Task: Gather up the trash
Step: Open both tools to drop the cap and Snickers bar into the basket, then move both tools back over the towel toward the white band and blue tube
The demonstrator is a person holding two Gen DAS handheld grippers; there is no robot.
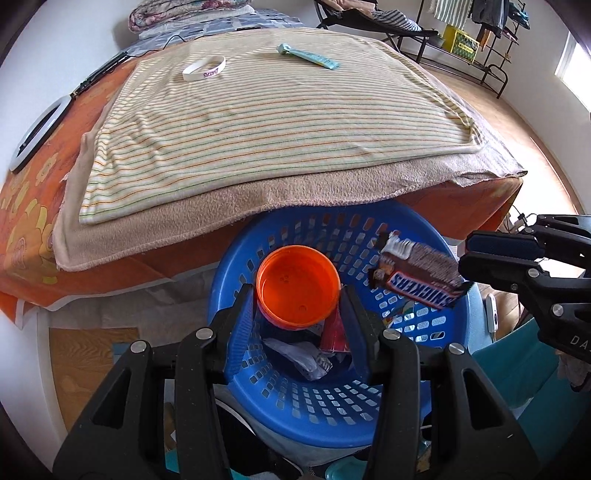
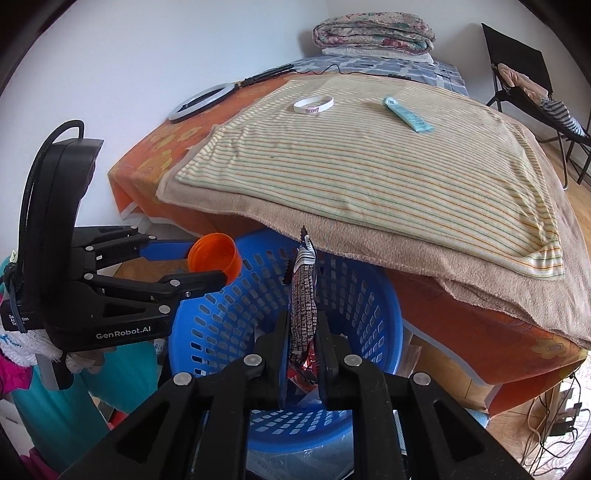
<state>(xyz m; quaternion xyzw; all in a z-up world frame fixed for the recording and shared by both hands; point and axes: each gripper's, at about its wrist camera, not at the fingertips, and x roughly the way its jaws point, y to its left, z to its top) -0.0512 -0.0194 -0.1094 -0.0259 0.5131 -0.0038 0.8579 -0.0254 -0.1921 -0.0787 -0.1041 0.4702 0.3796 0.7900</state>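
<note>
My left gripper [image 1: 297,299] is shut on an orange plastic cap [image 1: 298,286] and holds it above the blue perforated basket [image 1: 332,413]. It also shows in the right wrist view [image 2: 207,264] with the cap [image 2: 214,260]. My right gripper [image 2: 302,328] is shut on a Snickers wrapper [image 2: 303,299] over the basket [image 2: 218,332]. The wrapper also shows in the left wrist view [image 1: 417,277], as does the right gripper [image 1: 467,264]. Crumpled wrappers [image 1: 314,354] lie inside the basket. A light-blue wrapper [image 1: 308,56] lies on the striped cloth [image 1: 258,122].
A white wristband [image 1: 204,67] lies on the cloth. A ring light [image 1: 38,133] rests on the orange sheet [image 1: 26,206] at the left. Folded blankets [image 2: 373,35] sit at the far end. A chair [image 2: 524,77] and a rack [image 1: 476,40] stand on the wooden floor.
</note>
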